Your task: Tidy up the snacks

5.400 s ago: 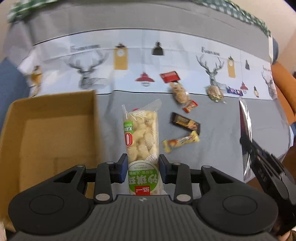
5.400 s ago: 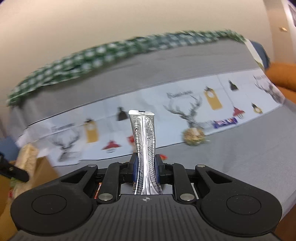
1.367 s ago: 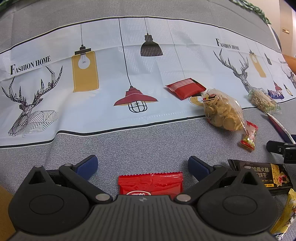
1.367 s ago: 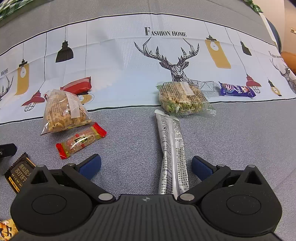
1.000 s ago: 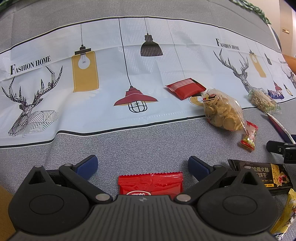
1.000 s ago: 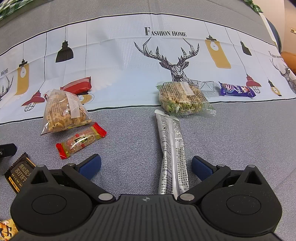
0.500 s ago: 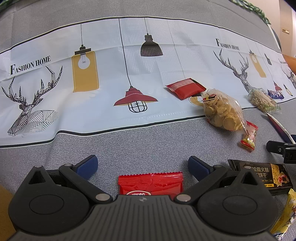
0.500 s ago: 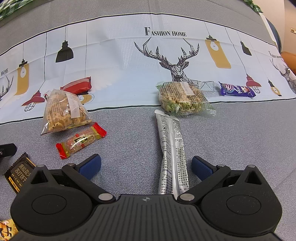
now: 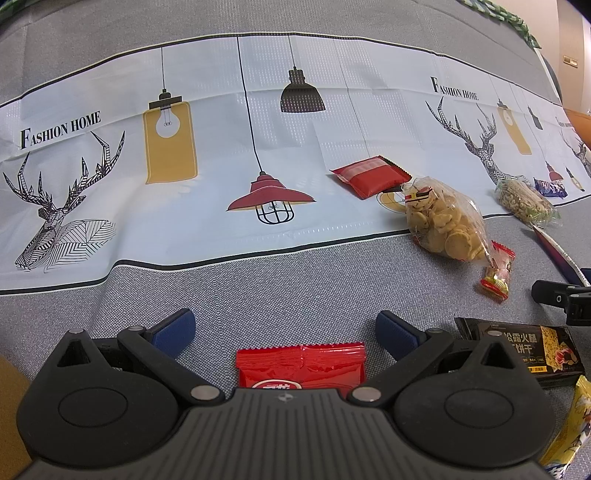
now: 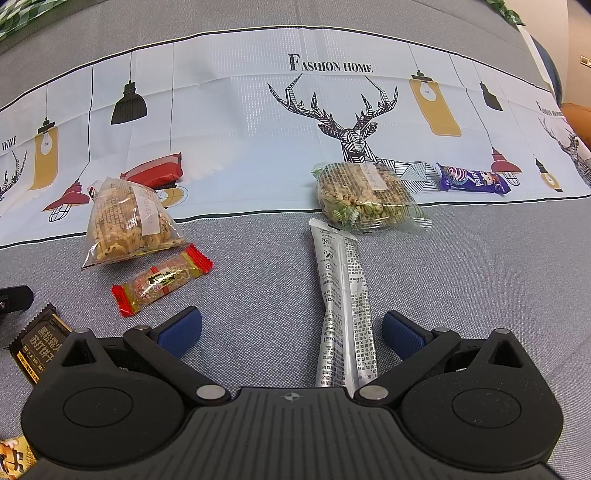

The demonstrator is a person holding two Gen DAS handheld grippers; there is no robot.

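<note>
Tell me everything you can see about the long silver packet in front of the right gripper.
The silver packet is a long, narrow foil-like stick pack covered in fine black print, with a crimped far end and a lengthwise seam. It lies flat on the grey cloth, pointing away from the camera, between the open fingers of the right gripper, touching neither. Its far end nearly meets the green-flecked cracker bag.

grey cloth-covered surface (image 9: 295,295), white deer-and-lamp printed band (image 9: 258,147), beige wall (image 9: 569,33) top right

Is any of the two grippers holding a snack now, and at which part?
No. The left gripper is open around the red packet; the right gripper is open around the silver stick pack.
</note>
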